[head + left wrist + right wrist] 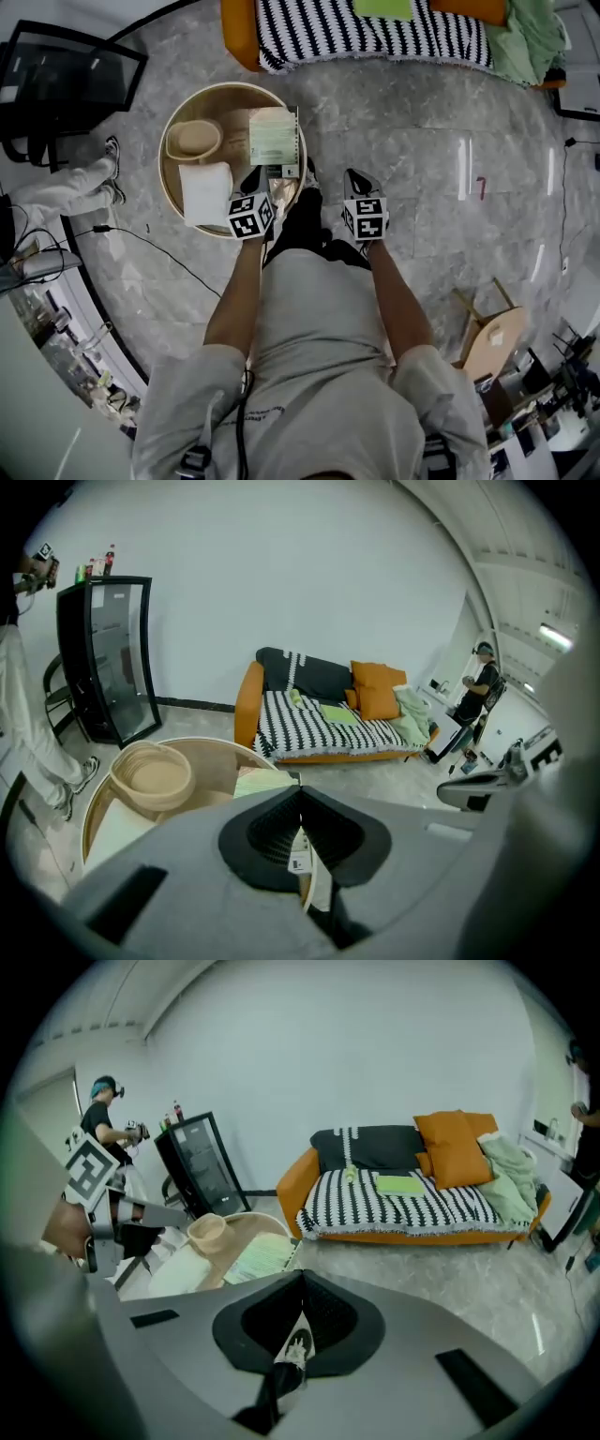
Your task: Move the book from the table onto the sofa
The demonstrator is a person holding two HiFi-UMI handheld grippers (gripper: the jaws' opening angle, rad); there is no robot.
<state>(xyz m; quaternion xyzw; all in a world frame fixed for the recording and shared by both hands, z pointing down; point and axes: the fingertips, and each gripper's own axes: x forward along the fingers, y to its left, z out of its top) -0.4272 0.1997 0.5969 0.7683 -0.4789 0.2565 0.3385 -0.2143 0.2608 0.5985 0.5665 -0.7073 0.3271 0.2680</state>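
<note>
Holding nothing: your left gripper (pixel 254 176) and right gripper (pixel 357 178) jaws fully closed | book (pixel 273 137) flat on round table (pixel 167 141), just ahead of left tips | long axis points toward sofa (pixel 375 36) | left nearer, open it first

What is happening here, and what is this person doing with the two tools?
A person stands at a round wooden table with a two-jaw gripper in each hand. The left gripper and the right gripper are both shut and empty. The pale green book lies on the table beside a woven basket, not yet gripped. The orange sofa with a striped cover stands across the floor.
</note>
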